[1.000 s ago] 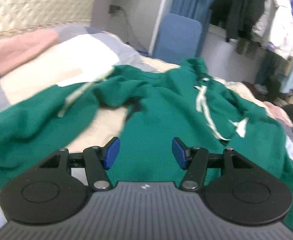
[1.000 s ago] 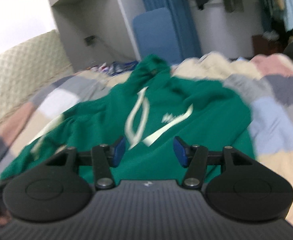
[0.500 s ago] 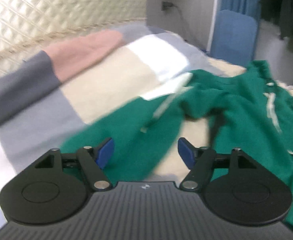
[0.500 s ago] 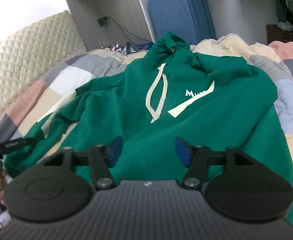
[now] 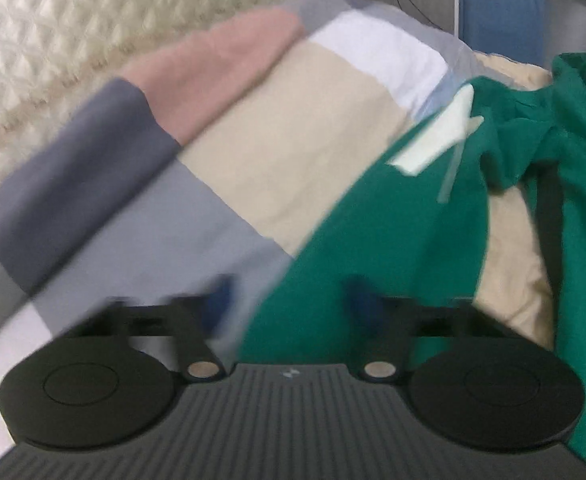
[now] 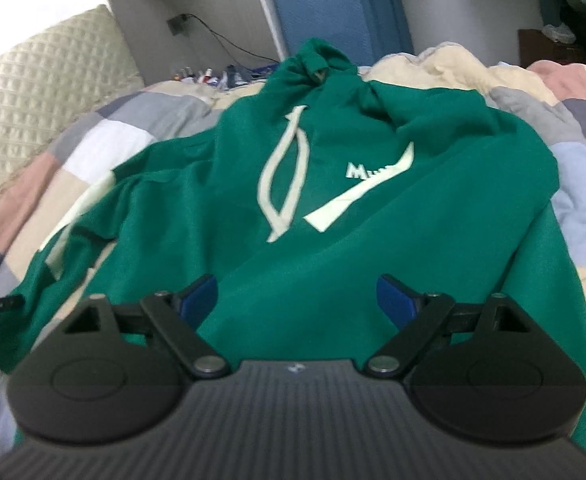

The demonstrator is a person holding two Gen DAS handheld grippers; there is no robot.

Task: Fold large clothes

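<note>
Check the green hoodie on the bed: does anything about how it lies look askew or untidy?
Yes. The green hoodie lies chest-up, but its hood is bunched, and the sleeve on the picture's left is rumpled and twisted across the patchwork quilt.

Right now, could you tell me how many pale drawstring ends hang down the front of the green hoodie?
2. Both lie on the chest of the green hoodie: drawstring ends meet crossed just left of the white logo. More cord may sit hidden in the bunched hood.

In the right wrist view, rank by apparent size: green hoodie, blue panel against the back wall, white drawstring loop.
1. green hoodie
2. blue panel, though it stands farther back, so it looks smaller than it is
3. white drawstring loop
</note>
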